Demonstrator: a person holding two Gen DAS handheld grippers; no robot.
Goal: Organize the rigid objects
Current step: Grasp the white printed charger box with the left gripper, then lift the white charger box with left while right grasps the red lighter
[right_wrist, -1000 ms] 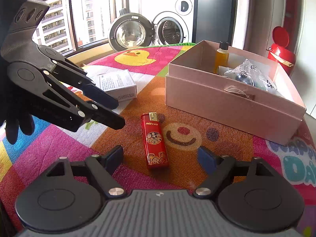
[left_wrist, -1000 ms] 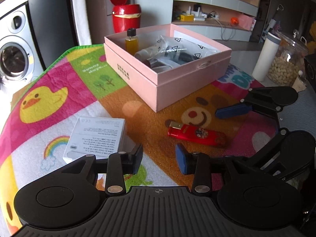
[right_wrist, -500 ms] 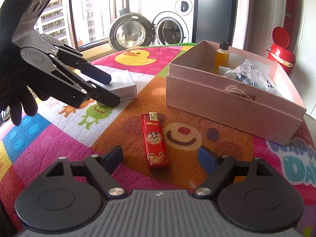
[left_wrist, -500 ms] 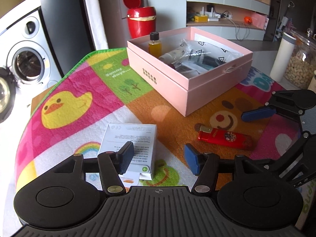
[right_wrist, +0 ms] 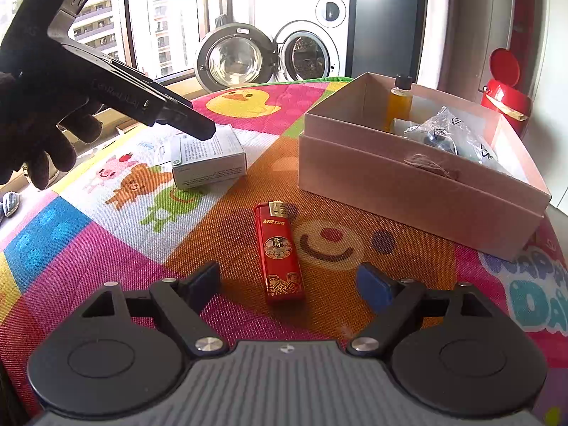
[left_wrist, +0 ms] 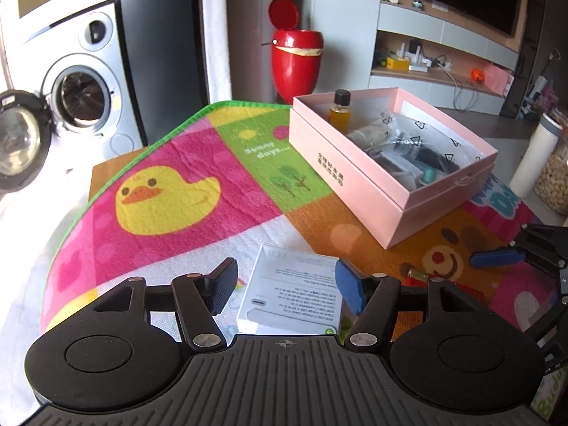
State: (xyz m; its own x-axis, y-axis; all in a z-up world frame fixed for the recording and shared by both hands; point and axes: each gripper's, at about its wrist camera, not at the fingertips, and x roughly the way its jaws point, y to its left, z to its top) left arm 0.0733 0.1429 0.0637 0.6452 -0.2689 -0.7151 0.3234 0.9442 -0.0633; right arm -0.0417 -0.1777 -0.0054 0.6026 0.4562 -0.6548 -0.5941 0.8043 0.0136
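The left claw [left_wrist: 285,285], jaws spread and gripping nothing, straddles the small white cardboard carton [left_wrist: 294,293], likely lining up a grab. Nearer the open pink cardboard box [right_wrist: 419,184], the red plastic lighter [right_wrist: 280,252] lies ahead of the released right claw [right_wrist: 287,282].

Tabletop [left_wrist: 106,174] covered by bright cartoon mat [right_wrist: 106,248]: yellow duck, pink, green and orange panels, green edging. Directly on mat: open pink box [left_wrist: 372,191] at far side, holding small amber bottle and plastic-wrapped items; small white carton [left_wrist: 291,294] lying flat on white panel, printed side up; red lighter [right_wrist: 280,252] lying flat on orange panel beside smiley face, between carton and pink box, touching neither.
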